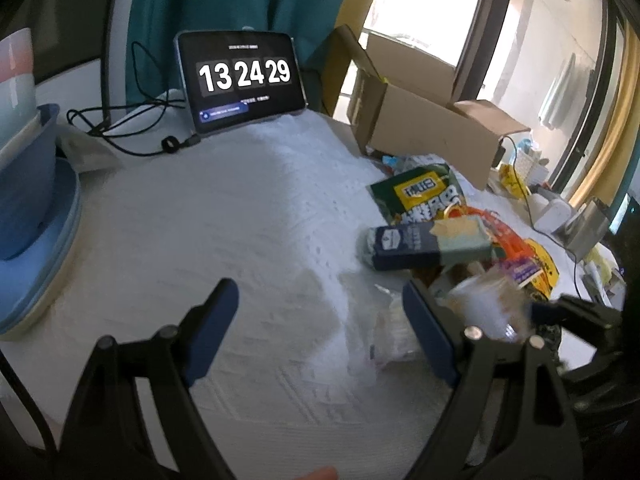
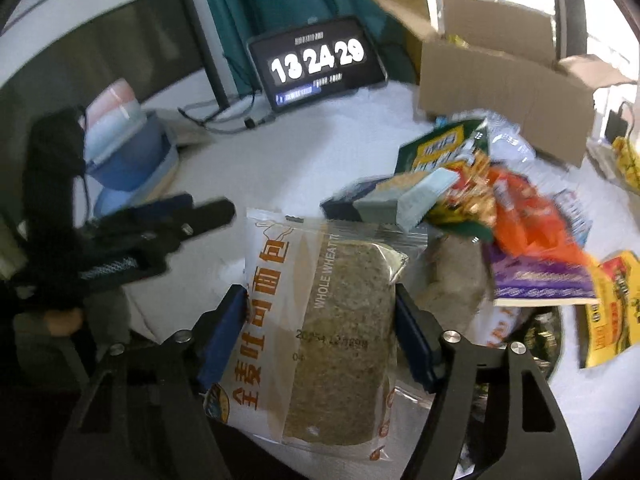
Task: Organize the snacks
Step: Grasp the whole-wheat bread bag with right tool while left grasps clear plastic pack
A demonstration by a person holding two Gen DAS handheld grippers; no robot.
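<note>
My right gripper (image 2: 318,300) is shut on a whole wheat bread packet (image 2: 320,320), white and orange with a brown slice showing, held above the white cloth. A snack pile lies to the right: a dark blue box (image 2: 404,200), a green bag (image 2: 440,148), an orange bag (image 2: 528,216), a purple packet (image 2: 536,276) and a yellow bag (image 2: 612,312). My left gripper (image 1: 320,312) is open and empty over the cloth, left of the blue box (image 1: 428,242) and green bag (image 1: 420,194). The bread packet (image 1: 484,308) appears blurred at the right.
A tablet clock (image 1: 240,80) stands at the back with cables. An open cardboard box (image 1: 432,128) sits at the back right. Stacked blue bowls and plates (image 1: 28,208) stand at the left edge. The left gripper shows in the right wrist view (image 2: 208,210).
</note>
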